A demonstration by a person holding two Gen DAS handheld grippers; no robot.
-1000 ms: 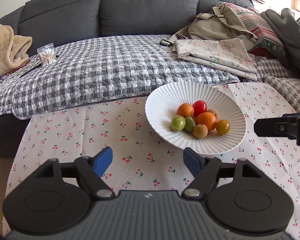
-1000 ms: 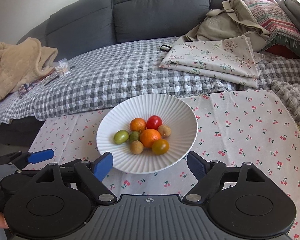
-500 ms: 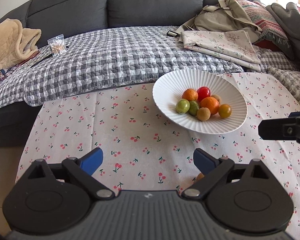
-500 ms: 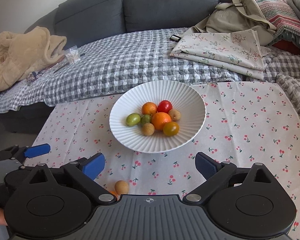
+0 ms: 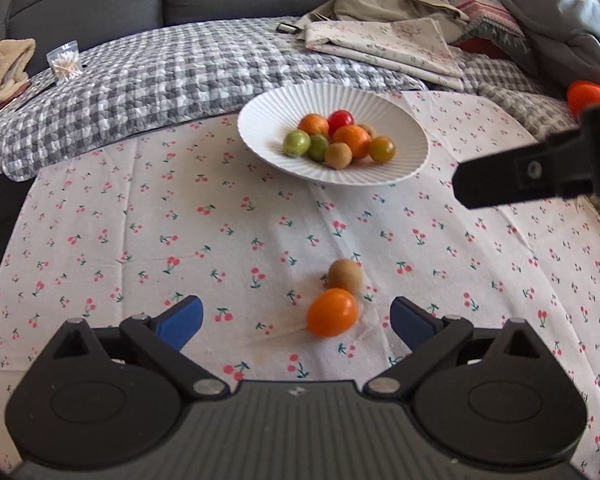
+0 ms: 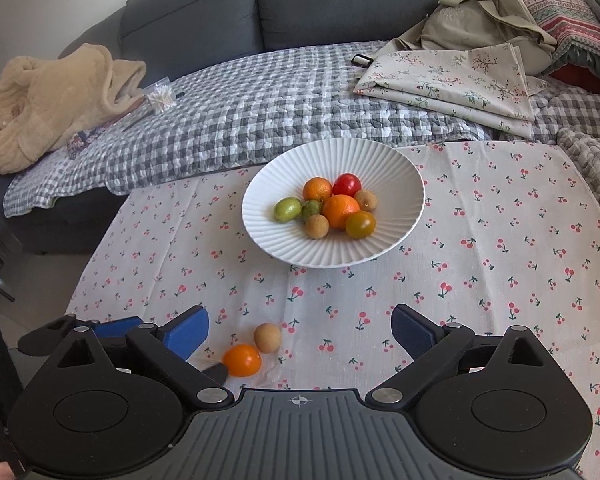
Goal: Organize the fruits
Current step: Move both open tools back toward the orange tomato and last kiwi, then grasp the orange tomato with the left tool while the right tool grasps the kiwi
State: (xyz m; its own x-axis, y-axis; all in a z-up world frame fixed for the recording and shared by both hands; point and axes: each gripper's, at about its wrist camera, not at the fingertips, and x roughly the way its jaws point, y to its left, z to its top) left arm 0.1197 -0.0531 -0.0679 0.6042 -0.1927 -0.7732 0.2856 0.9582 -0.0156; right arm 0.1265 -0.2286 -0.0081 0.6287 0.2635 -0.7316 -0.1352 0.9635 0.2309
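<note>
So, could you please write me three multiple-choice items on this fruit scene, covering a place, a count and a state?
1. Where is the orange tomato?
A. in the white bowl
B. on the cherry-print cloth, beside the brown fruit
C. on the sofa

2. How many fruits lie in the white bowl?
A. four
B. eight
C. twelve

3. How is the left gripper?
A. open, holding nothing
B. shut on a fruit
C. out of view

Answers:
1 B, it lies on the cloth outside the bowl.
2 B, eight can be counted.
3 A, its blue fingers stand apart.
</note>
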